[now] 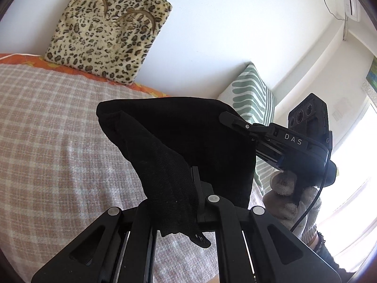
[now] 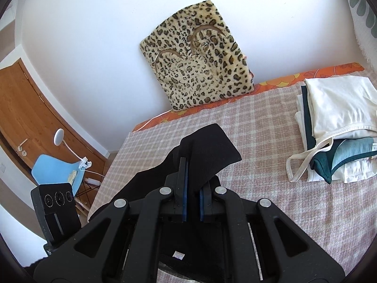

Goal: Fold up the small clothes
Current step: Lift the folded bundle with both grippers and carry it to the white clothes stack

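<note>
A black garment (image 1: 179, 141) is hanging in the air above the bed (image 1: 47, 129), stretched between both grippers. The left gripper (image 1: 198, 184) is pinching its lower edge with jaws closed; the right gripper (image 2: 192, 188) is clamping another edge, tilted down toward the bed. A folded pile (image 2: 337, 127) is sitting near the bed's far right edge, and a leopard cushion (image 2: 200, 61) is leaning on the wall at the far edge.

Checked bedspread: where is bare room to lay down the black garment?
The pink checked bedspread lies bare between the leopard-print cushion and the stack of folded white and green clothes, and nearer in front of that stack. It is crowded at the far right, where the stack sits.
</note>
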A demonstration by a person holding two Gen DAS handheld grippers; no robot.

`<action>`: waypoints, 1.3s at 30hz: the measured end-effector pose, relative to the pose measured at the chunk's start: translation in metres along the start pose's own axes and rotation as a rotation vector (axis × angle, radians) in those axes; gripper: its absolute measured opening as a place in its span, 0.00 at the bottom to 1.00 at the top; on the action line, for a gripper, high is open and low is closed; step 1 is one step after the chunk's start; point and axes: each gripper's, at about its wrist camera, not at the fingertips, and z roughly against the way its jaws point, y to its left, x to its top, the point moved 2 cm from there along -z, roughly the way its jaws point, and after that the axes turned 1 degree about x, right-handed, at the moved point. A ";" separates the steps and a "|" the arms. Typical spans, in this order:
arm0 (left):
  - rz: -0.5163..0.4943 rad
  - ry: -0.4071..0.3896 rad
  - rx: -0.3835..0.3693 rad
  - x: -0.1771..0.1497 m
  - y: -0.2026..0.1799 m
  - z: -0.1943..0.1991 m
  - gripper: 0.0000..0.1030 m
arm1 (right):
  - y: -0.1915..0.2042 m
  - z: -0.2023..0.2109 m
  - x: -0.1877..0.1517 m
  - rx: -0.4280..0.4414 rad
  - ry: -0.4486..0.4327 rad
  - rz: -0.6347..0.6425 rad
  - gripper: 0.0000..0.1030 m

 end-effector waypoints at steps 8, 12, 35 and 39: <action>-0.068 0.015 -0.058 0.027 -0.044 -0.053 0.05 | -0.050 0.039 0.035 -0.059 -0.039 -0.017 0.08; -0.091 0.028 -0.082 0.036 -0.063 -0.082 0.05 | -0.077 0.052 0.054 -0.090 -0.052 -0.018 0.08; -0.207 0.058 -0.099 0.083 -0.116 -0.252 0.05 | -0.234 0.052 0.159 -0.286 -0.113 -0.010 0.08; -0.203 0.071 -0.077 0.081 -0.108 -0.275 0.05 | -0.256 0.031 0.162 -0.299 -0.086 -0.002 0.08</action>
